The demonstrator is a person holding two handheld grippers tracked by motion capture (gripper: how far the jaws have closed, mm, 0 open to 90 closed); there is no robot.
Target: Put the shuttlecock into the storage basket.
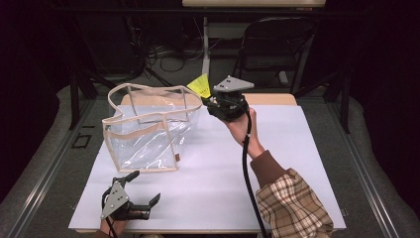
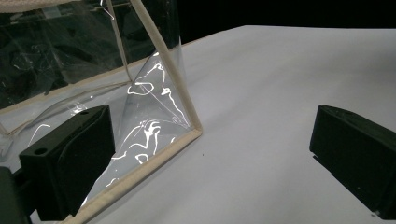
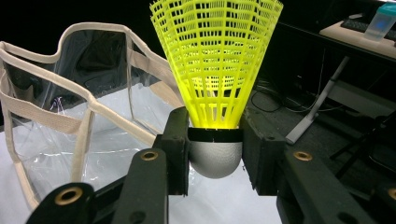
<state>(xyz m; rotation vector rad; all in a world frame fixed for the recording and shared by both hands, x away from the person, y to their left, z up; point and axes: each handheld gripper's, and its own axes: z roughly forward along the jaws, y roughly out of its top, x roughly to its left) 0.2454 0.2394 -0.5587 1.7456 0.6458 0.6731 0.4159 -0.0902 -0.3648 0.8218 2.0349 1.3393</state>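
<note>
The right gripper (image 1: 214,101) was clamped on a yellow plastic mesh-skirted shuttlecock with a grey rounded cork (image 3: 215,70), its two black jaws pressing the cork from either side with the skirt standing above them. In the high view that shuttlecock (image 1: 199,85) was held in the air just beside the far right corner of the clear plastic bag with beige fabric trim (image 1: 148,126), near its rim but not yet over the open mouth. The bag stood upright on the white table top (image 1: 277,163), open at the top, and nothing could be made out inside it through the clear walls. So the pick-up looked done and the carry close to finished; what seemed left was to bring the shuttlecock over the opening, lower it in and let go. The left gripper (image 1: 143,201) lay low at the near left edge of the table, jaws spread apart and holding nothing, with the bag's near bottom corner (image 2: 194,130) between them but apart from them
</note>
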